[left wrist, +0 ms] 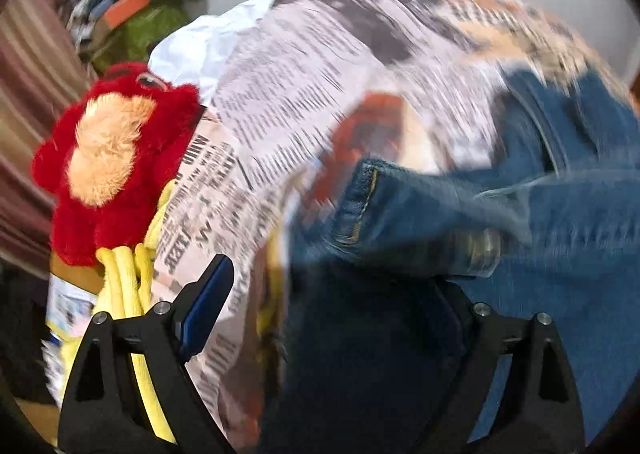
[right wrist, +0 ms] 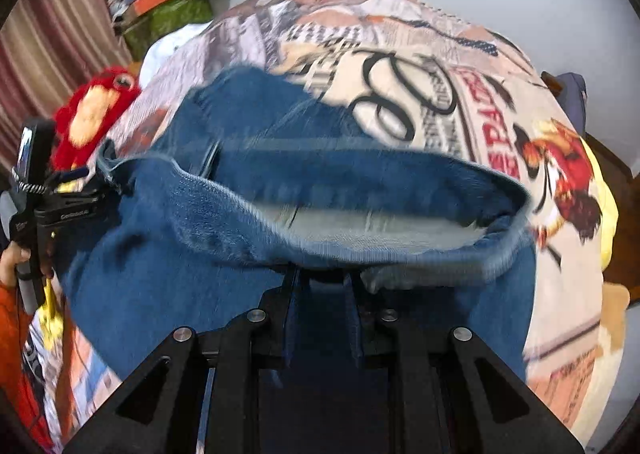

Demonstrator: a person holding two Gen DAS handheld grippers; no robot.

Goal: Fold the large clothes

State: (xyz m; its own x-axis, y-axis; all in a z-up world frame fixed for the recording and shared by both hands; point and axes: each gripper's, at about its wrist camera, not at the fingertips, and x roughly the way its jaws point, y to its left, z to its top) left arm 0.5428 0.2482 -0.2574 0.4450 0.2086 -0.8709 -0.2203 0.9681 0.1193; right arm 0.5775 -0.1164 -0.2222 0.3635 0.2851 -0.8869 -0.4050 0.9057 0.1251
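Clamping right tongs (right wrist: pixel 320 294) on a fold of the blue jeans (right wrist: pixel 240 294), presumably to carry that edge over for the fold. Left tongs (left wrist: pixel 332 294) spread wide, pads pressing nothing, denim lying between and ahead of them on the newsprint-patterned bedspread (right wrist: pixel 460 102). Seen only from the right wrist: the opened waistband (pale lining showing). Only from the left: a hemmed denim edge ahead, red plush toy (left wrist: pixel 108 158) left of the tongs.
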